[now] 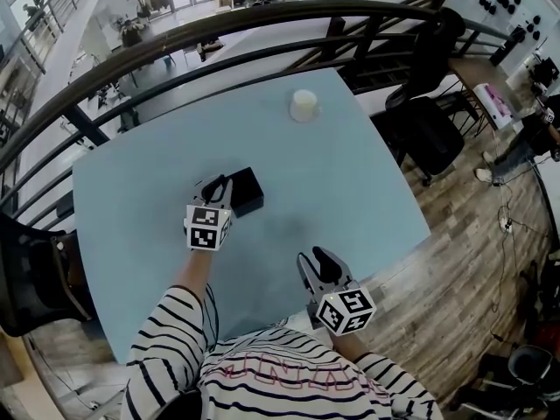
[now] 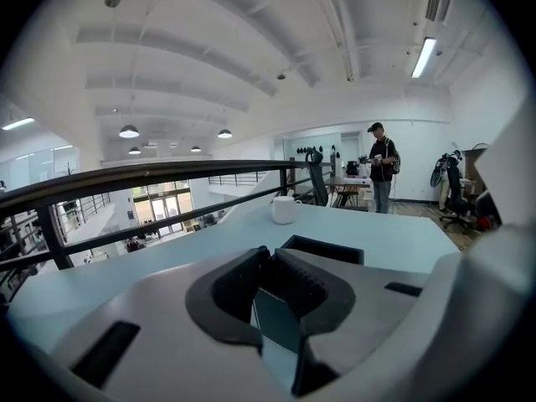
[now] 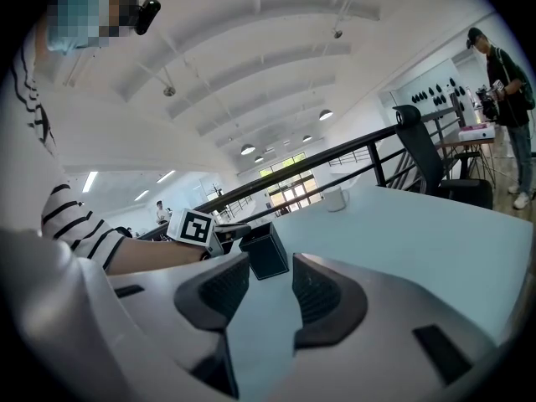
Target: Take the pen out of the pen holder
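A black square pen holder (image 1: 246,191) stands on the pale blue table (image 1: 359,182), near its middle. My left gripper (image 1: 214,187) sits right at the holder's left side. In the left gripper view its jaws (image 2: 270,254) stand together at the tips, with the holder's open top (image 2: 322,248) just beyond them. No pen shows between them or in the holder. The right gripper view shows the holder (image 3: 266,249) with the left gripper (image 3: 228,230) at its rim. My right gripper (image 1: 313,259) hovers over the table's near edge, open (image 3: 270,266) and empty.
A white cup (image 1: 304,105) stands near the table's far edge. A black railing (image 1: 262,24) curves behind the table. Black office chairs (image 1: 429,129) stand at the right, and a person (image 2: 381,172) stands farther off by a desk.
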Action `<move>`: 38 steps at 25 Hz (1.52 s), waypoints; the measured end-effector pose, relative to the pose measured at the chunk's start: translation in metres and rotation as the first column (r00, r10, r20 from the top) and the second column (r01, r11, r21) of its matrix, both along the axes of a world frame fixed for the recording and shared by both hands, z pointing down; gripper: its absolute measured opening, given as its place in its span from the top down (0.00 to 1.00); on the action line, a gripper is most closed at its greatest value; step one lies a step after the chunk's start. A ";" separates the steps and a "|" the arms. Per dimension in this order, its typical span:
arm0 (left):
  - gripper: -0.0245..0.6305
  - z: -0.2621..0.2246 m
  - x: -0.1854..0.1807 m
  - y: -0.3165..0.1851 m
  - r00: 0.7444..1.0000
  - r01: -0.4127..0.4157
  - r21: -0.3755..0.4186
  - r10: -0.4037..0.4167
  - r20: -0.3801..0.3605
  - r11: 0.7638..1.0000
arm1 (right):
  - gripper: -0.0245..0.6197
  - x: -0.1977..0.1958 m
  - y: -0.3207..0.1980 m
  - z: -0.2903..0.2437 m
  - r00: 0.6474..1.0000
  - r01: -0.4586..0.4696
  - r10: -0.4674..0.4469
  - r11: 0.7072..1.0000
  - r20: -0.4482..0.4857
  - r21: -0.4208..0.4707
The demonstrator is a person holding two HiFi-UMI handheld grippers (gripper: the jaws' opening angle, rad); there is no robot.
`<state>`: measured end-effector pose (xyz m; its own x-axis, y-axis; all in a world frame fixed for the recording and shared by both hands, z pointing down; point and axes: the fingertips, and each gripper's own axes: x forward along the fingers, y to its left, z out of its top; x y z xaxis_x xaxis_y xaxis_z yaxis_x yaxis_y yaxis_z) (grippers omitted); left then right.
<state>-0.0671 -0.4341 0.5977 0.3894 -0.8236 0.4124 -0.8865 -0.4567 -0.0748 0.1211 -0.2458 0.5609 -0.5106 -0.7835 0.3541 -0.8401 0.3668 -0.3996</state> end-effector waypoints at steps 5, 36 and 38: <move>0.87 0.000 -0.001 0.003 1.000 -0.001 0.004 0.001 -0.009 1.000 | 0.69 0.000 0.001 -0.001 1.000 -0.006 0.006 1.000 -0.001 0.011; 0.87 -0.122 0.012 0.081 0.991 -0.017 0.229 0.046 -0.125 0.973 | 0.69 0.000 0.034 -0.029 0.998 0.038 -0.041 0.995 0.039 0.089; 0.87 -0.128 0.013 0.091 0.991 -0.016 0.241 0.048 -0.126 0.970 | 0.69 0.001 0.039 -0.031 0.998 0.041 -0.045 0.995 0.036 0.095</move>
